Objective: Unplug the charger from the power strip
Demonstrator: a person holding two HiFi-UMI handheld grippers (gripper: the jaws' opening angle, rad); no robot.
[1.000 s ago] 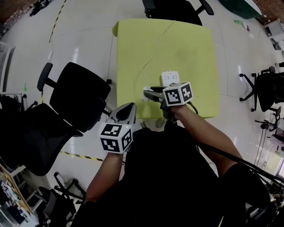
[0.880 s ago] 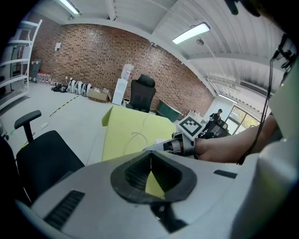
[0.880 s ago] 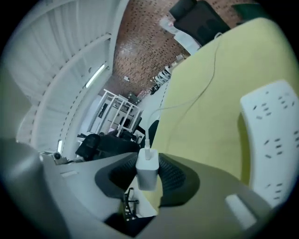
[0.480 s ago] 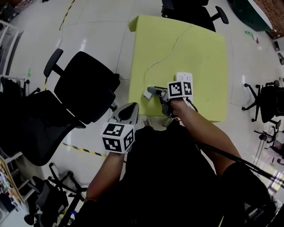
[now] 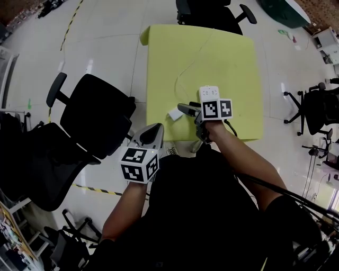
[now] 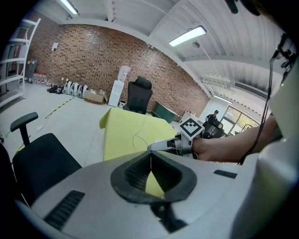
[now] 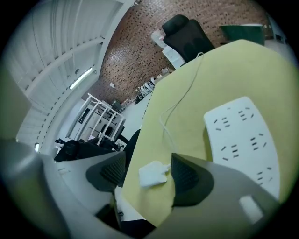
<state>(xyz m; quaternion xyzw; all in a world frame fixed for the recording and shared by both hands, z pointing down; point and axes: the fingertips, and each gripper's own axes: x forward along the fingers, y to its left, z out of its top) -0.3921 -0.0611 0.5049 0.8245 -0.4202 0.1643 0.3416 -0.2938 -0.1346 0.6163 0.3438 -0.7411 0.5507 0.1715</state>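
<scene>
jaws of the right gripper [image 7: 147,178] have just been opening and stand apart around the white charger [image 7: 152,173], which lies on the yellow table [image 5: 222,58] at lower centre, left of the power strip [image 7: 240,140]. the left gripper [image 6: 150,161] has its jaws together.

A red-brown brick wall [image 6: 93,60] backs a glossy pale floor [image 5: 106,47] crossed by yellow-and-black tape [image 5: 69,24]. A black office chair [image 5: 95,114] stands left of the yellow-green bench [image 5: 228,58], and a second chair [image 5: 212,13] at its far edge. Strip lights [image 6: 188,36] glow on the white ribbed ceiling [image 6: 140,18]. White shelving [image 7: 100,119] stands by the wall.
</scene>
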